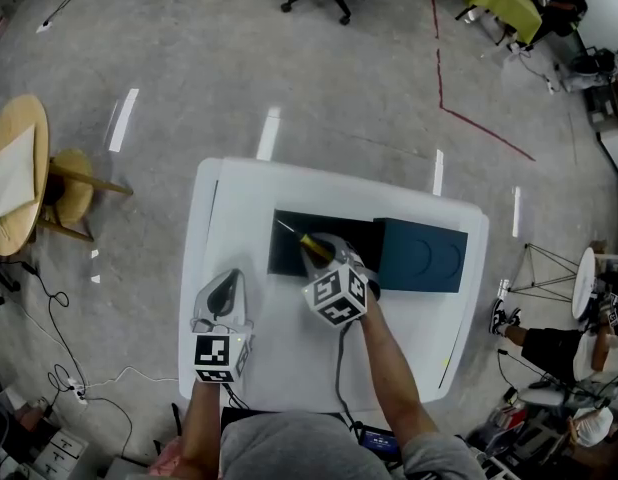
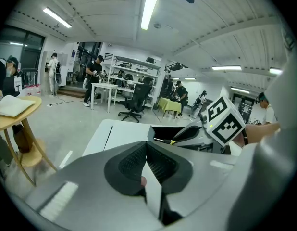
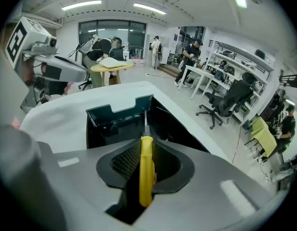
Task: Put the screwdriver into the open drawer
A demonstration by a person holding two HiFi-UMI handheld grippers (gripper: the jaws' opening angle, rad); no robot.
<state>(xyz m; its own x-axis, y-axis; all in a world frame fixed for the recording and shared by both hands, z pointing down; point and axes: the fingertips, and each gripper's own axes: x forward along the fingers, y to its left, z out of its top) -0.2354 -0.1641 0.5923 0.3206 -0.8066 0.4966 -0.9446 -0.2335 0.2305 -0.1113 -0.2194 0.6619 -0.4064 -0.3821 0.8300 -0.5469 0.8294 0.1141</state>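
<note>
While right tongs (image 3: 145,152) pinch the screwdriver (image 3: 146,177) tip-first over the open drawer (image 3: 110,112) for release, left tongs (image 2: 147,163) idle, pressed together.

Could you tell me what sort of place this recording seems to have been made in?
Probably a lab or workshop hall: a bare concrete floor marked with a red taped line, a rolling office chair, and open metal shelving behind a white worktable.
</note>
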